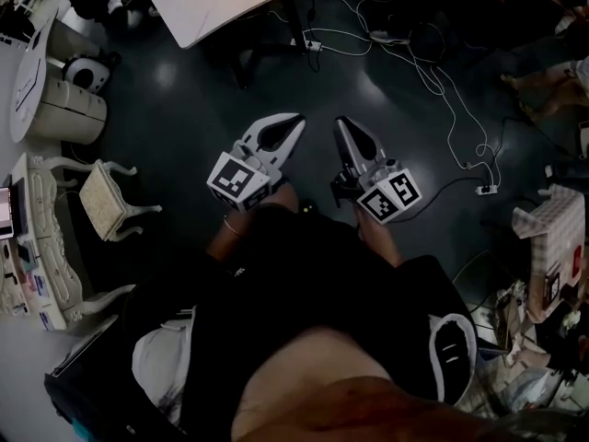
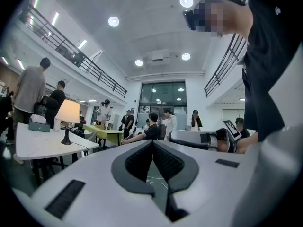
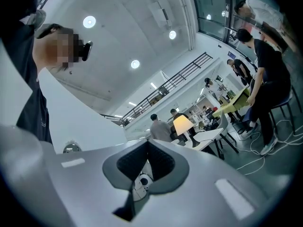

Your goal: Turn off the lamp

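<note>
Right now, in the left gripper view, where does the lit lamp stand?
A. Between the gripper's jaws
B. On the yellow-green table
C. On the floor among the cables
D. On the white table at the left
D: the lamp glows with its dark base on the white table, in front of the yellow-green table and apart from it.
</note>
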The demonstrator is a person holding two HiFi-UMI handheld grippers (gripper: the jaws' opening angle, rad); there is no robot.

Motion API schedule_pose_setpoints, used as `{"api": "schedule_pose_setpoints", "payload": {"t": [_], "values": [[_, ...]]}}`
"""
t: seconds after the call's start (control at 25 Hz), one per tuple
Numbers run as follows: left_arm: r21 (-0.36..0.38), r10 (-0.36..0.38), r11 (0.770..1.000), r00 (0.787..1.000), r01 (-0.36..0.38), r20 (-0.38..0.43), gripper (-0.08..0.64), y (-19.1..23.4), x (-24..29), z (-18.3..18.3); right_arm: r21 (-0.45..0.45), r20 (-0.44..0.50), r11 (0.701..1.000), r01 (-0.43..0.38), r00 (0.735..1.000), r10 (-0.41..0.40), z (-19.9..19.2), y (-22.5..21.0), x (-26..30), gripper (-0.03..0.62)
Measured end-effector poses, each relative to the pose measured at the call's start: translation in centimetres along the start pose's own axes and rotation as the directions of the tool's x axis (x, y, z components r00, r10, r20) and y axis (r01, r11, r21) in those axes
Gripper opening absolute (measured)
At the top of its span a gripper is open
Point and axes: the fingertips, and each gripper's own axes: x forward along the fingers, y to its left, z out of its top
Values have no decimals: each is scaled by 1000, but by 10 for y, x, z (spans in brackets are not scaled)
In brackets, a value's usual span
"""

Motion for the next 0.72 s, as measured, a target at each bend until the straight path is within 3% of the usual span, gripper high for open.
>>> {"api": "schedule_pose_setpoints", "payload": {"t": [0.44, 0.72], "values": [[-42, -3, 999, 1000, 3, 4, 8, 4, 11, 3, -6, -13, 1000, 0, 1000, 0, -3, -7, 1, 0], [-20, -80, 997, 996, 81, 38, 8, 9, 29, -9, 4, -17, 1000, 13, 1000, -13, 1, -16, 8, 0]]}}
